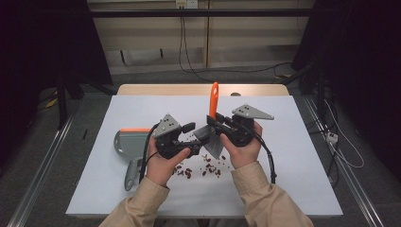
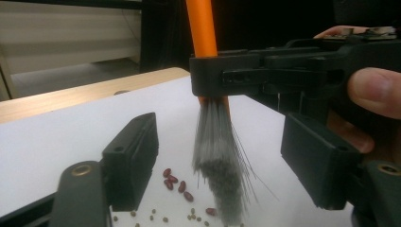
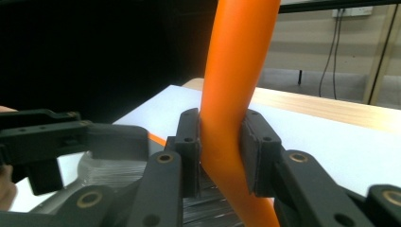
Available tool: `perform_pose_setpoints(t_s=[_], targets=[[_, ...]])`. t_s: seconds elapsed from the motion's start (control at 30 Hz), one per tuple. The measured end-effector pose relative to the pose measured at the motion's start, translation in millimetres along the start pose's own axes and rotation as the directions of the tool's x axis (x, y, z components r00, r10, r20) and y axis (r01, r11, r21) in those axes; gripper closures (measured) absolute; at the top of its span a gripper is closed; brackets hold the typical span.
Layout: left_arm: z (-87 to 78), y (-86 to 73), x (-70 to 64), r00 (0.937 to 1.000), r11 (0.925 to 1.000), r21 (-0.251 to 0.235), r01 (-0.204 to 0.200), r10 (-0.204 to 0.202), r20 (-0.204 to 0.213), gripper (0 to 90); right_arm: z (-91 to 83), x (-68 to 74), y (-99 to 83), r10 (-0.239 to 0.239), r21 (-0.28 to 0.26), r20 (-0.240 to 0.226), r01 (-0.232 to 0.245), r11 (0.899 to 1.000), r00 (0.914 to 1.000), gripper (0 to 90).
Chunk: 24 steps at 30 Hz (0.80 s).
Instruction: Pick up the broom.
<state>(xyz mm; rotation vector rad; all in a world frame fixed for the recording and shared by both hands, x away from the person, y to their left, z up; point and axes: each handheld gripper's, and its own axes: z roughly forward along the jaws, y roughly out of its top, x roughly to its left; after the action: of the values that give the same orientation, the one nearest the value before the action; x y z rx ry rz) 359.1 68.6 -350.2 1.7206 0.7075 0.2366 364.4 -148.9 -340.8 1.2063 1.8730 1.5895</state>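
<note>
The right tongs (image 1: 213,124) are clamped on the orange handle of a small brush (image 1: 213,101), with one pad pressed against each side of it, as the right gripper view shows close up (image 3: 222,156). The brush (image 2: 208,85) stands nearly upright above the middle of the white worktop (image 1: 293,156), handle pointing up and away from the person, grey bristles (image 2: 220,165) fanned downward. In the left gripper view the bristle tips hang just over a scatter of dark red beans (image 2: 176,182) and smaller pale seeds (image 2: 156,216) on the worktop.

The left tongs (image 1: 189,135) are released, their two black pads standing well apart with nothing between them; in the left gripper view the brush bristles appear beyond that gap, farther off. The left hand (image 1: 163,163) holds this gripper just left of the brush, and the right hand (image 1: 243,149) holds the other just beside it, so the two grippers sit close together.

In the high view, red beans (image 1: 198,168) lie spread on the worktop between and just in front of both hands. A grey dustpan (image 1: 125,146) with an orange edge lies flat on the worktop to the left of the left hand, its handle pointing toward the person
</note>
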Motion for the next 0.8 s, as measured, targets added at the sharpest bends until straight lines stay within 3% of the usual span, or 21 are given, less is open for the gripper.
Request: perform_pose_setpoints(t_s=[0.1, 0.27, 0.4, 0.5, 0.53, 0.57, 0.8], targets=[[0.2, -1.4, 2.4, 0.9999, 0.9997, 0.022, 0.007, -0.006, -0.011, 33.1, 3.3, 3.3, -0.4, -0.005, 0.003, -0.004, 0.005, 1.0, 1.0, 71.4], [0.5, -6.7, 12.3, 0.9986, 0.9984, 0.04, 0.041, -0.04, -0.034, 45.1, 8.2, 8.6, -0.5, 0.001, 0.002, -0.03, -0.001, 1.0, 0.9996, 71.4], [1.2, -8.9, 16.2, 0.9984, 0.9968, 0.058, 0.055, -0.054, -0.015, 55.2, 9.4, 10.9, 0.4, -0.01, 0.001, -0.039, 0.01, 1.0, 0.9992, 71.4], [1.5, -9.7, 18.2, 0.9971, 0.9952, 0.072, 0.066, -0.068, 0.033, 77.0, 11.0, 10.4, -0.8, -0.007, 0.008, -0.045, 0.007, 1.0, 0.999, 71.4], [1.8, -10.1, 18.7, 0.9956, 0.9946, 0.075, 0.072, -0.076, 0.054, 77.0, 11.0, 10.4, -0.8, -0.007, 0.008, -0.045, 0.007, 1.0, 0.999, 71.4], [1.4, -10.2, 18.6, 0.9959, 0.9945, 0.076, 0.072, -0.076, 0.049, 81.2, 11.2, 9.3, -2.0, -0.001, 0.009, -0.055, 0.001, 1.0, 0.9985, 71.4], [-1.5, -9.7, 19.0, 0.9946, 0.9934, 0.089, 0.072, -0.078, 0.068, 83.8, 9.8, 2.2, -3.7, 0.023, 0.015, -0.122, -0.021, 1.0, 0.9923, 70.8]])
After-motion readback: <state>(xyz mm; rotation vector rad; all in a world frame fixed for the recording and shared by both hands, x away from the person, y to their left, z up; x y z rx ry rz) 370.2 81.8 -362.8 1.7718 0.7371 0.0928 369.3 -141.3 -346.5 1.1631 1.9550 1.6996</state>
